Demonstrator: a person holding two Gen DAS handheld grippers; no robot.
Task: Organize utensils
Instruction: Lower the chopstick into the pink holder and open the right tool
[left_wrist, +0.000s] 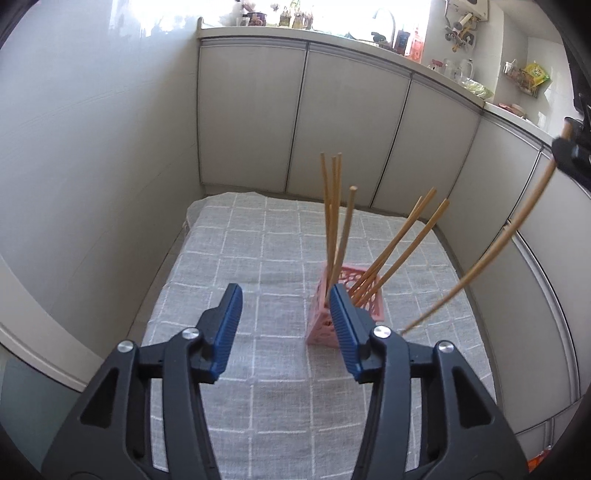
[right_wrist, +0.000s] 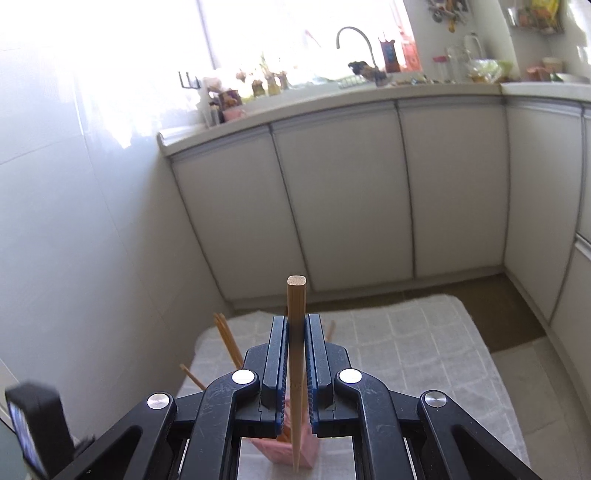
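Note:
A pink lattice holder (left_wrist: 360, 295) stands on the grey checked cloth (left_wrist: 258, 258) with several wooden chopsticks (left_wrist: 332, 206) leaning in it. My left gripper (left_wrist: 286, 306) is open and empty, just left of and in front of the holder. My right gripper (right_wrist: 295, 328) is shut on one wooden chopstick (right_wrist: 296, 314), held upright above the pink holder (right_wrist: 310, 448). From the left wrist view that chopstick (left_wrist: 491, 254) slants down from the upper right, its tip just right of the holder. The right gripper (left_wrist: 572, 151) shows only at the right edge there.
White cabinet doors (left_wrist: 351, 129) close off the far and right sides, a white wall (left_wrist: 92, 166) the left. The counter above (right_wrist: 369, 92) carries a tap, bottles and jars. Bare floor (right_wrist: 491, 314) lies beyond the cloth.

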